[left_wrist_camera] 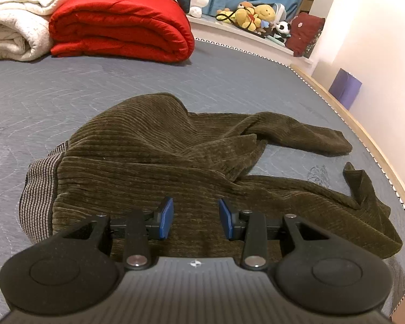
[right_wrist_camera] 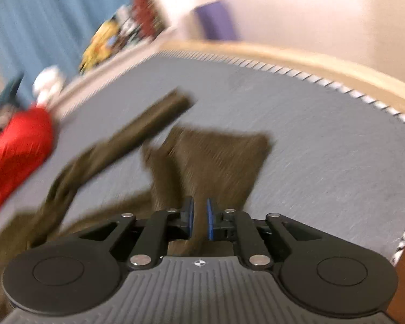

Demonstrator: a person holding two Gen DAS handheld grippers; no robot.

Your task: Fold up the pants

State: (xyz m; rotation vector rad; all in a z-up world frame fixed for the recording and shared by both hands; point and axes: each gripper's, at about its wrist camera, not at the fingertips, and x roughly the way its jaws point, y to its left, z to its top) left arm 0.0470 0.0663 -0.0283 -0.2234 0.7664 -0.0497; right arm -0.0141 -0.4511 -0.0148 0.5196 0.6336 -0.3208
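Observation:
Olive-brown corduroy pants (left_wrist_camera: 154, 145) lie crumpled on the grey-blue mattress (left_wrist_camera: 67, 89), striped waistband lining (left_wrist_camera: 37, 189) at the left and both legs trailing right. My left gripper (left_wrist_camera: 195, 216) hovers over the waist end. Its blue pads stand apart with nothing pinched between them. The right wrist view is motion-blurred. There my right gripper (right_wrist_camera: 199, 216) has its pads close together on a lifted fold of one pant leg (right_wrist_camera: 218, 156), which rises from the bed into the jaws. The other leg (right_wrist_camera: 148, 124) stretches away to the upper left.
A folded red quilt (left_wrist_camera: 121, 27) and white blankets (left_wrist_camera: 13, 21) are stacked at the far left of the bed. Plush toys (left_wrist_camera: 253, 13) line a ledge behind it. The bed's wooden edge (left_wrist_camera: 364, 132) curves along the right, with a purple bag (left_wrist_camera: 345, 87) by the wall.

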